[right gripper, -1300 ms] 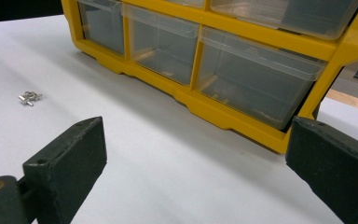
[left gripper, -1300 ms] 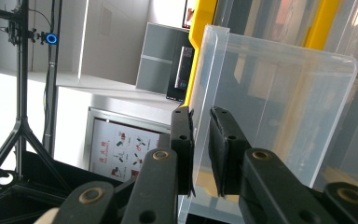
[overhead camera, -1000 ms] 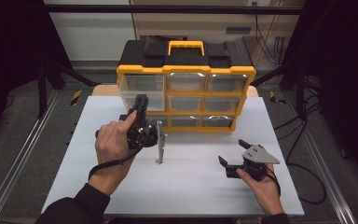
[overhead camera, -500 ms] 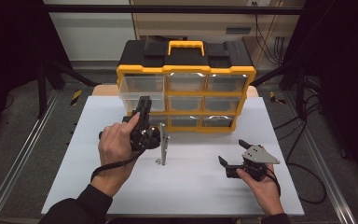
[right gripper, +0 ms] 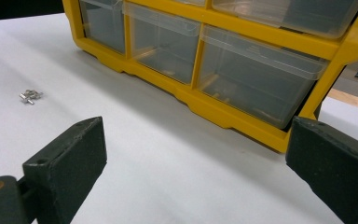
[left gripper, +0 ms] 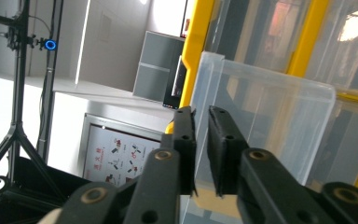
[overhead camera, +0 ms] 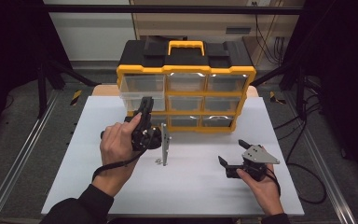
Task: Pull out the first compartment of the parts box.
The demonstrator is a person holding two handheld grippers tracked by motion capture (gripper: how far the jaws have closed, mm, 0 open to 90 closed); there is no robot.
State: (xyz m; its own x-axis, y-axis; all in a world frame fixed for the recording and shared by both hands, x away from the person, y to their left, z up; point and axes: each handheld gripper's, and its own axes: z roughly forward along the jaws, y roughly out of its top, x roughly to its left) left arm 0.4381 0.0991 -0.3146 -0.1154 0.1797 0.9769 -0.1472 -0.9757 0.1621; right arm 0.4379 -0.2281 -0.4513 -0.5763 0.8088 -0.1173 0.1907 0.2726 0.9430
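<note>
A yellow and black organizer (overhead camera: 186,70) with clear drawers stands at the back of the white table (overhead camera: 191,186). Its top-left clear drawer (overhead camera: 142,88) (left gripper: 265,121) is pulled partway out. My left gripper (overhead camera: 145,106) (left gripper: 203,154) is rolled on its side at that drawer's front, and its jaws stand almost together on the drawer's thin front edge. My right gripper (overhead camera: 231,151) (right gripper: 196,172) rests on the table at the right. It is open with nothing between its pads and faces the organizer's bottom row (right gripper: 256,70).
A few small metal screws (overhead camera: 158,161) (right gripper: 30,95) lie on the table in front of the organizer, below my left hand. Dark stands and metal rails flank the table on both sides.
</note>
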